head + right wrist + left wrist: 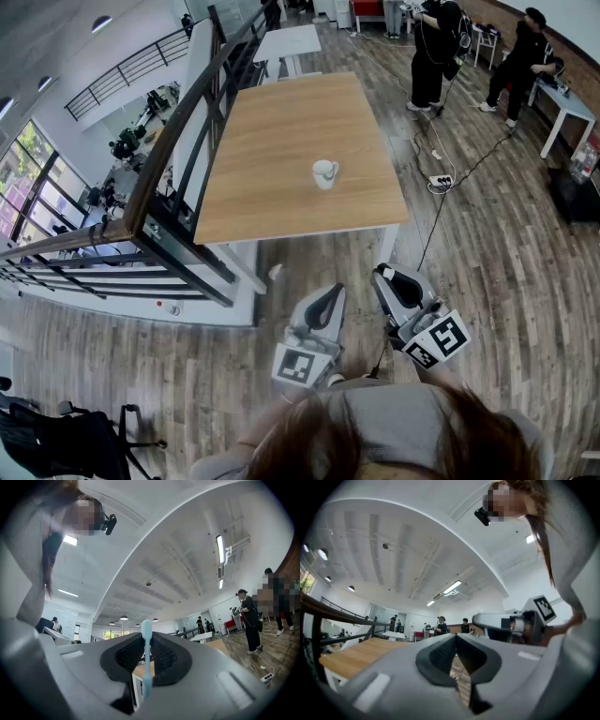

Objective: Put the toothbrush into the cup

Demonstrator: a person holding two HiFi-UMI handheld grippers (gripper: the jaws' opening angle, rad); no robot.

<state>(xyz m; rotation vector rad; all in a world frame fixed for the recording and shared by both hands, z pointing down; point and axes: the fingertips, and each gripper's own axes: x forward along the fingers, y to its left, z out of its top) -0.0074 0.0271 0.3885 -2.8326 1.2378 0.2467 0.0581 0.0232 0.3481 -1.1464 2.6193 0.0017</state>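
Pale-blue plastic, the toothbrush (146, 670) stood pinched upright in my right gripper (146, 638), low centre of its view. I judged it light, stiff and slick, best held mid-handle, as it was. My left gripper (456, 644) was closed on nothing. The white cup (324, 173) sat mid-frame on the wooden table (272, 122), well apart.

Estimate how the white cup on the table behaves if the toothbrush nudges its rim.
Cup looks light and stands alone on the smooth table, so it probably slides or tips easily. Its side handle makes a clean roll unlikely. Toothbrush looks like thin plastic and may flex first.
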